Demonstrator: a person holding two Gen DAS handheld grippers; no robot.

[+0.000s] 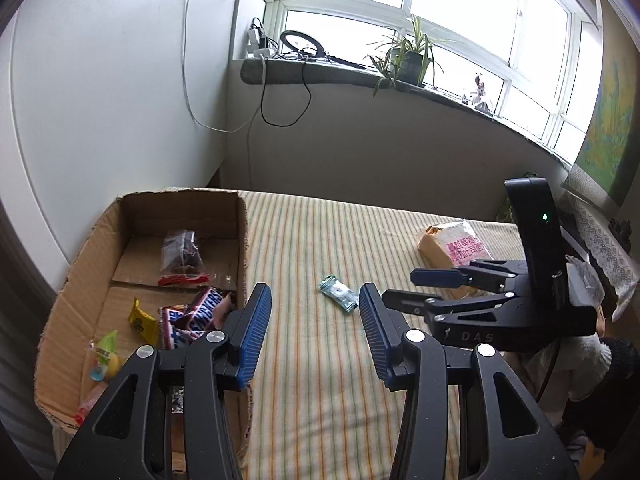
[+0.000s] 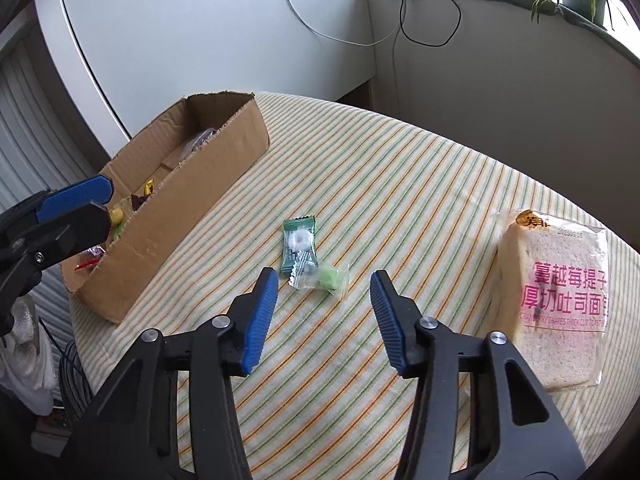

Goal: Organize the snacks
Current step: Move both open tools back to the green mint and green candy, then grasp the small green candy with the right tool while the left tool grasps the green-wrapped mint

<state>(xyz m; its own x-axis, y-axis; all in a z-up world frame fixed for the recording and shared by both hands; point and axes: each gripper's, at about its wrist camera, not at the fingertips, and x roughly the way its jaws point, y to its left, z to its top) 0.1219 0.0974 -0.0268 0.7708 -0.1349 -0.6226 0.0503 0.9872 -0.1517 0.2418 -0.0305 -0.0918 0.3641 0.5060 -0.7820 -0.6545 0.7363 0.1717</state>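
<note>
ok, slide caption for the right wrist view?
Open right gripper poised above two small candy wrappers on striped tablecloth, between cardboard snack box and bagged toast.

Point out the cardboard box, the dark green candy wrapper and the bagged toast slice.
cardboard box (image 2: pixel 188 216): right wrist view, on its long outer side wall.
dark green candy wrapper (image 2: pixel 298 246): right wrist view, middle of the packet.
bagged toast slice (image 2: pixel 560 304): right wrist view, on the printed front of the bag.

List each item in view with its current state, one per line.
Cardboard box: open-topped, on the striped cloth, snacks inside.
Green candy packet: sealed, flat on the cloth, outside the box.
Clear candy wrapper: on the cloth, touching the green packet.
Bread bag: sealed, lying flat, outside the box.
Left gripper: open, empty.
Right gripper: open, empty.
</note>
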